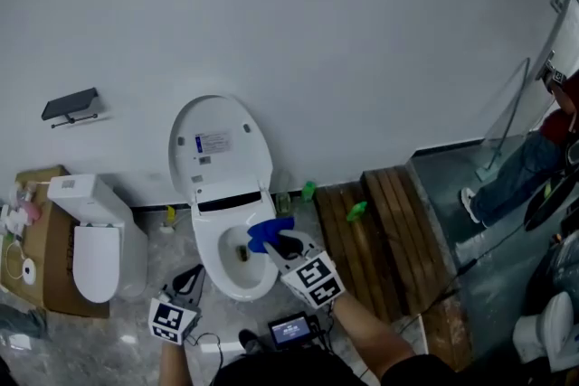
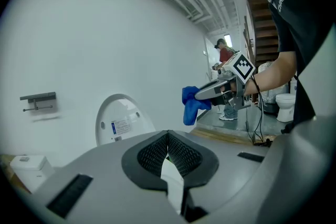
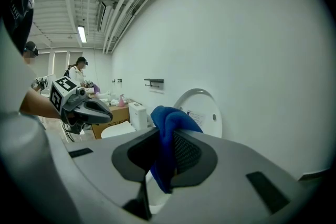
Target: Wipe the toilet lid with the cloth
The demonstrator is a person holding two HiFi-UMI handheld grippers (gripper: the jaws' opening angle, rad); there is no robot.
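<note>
The white toilet lid (image 1: 220, 145) stands raised against the wall, above the open bowl (image 1: 226, 277). A blue cloth (image 1: 270, 233) hangs over the bowl's right rim, and my right gripper (image 1: 280, 241) is shut on it. In the right gripper view the cloth (image 3: 169, 134) bulges up between the jaws, with the lid (image 3: 202, 107) behind it. My left gripper (image 1: 188, 283) hovers by the bowl's left front, shut and empty. In the left gripper view its jaws (image 2: 168, 136) meet with nothing between them; the lid (image 2: 122, 120) and the cloth (image 2: 190, 105) show beyond.
A second white toilet (image 1: 95, 244) stands at the left beside a cardboard box (image 1: 50, 267). Wooden planks (image 1: 389, 230) lie to the right. Green bottles (image 1: 308, 191) sit by the wall. A black shelf (image 1: 71, 106) hangs on the wall. A person's legs (image 1: 520, 172) show at far right.
</note>
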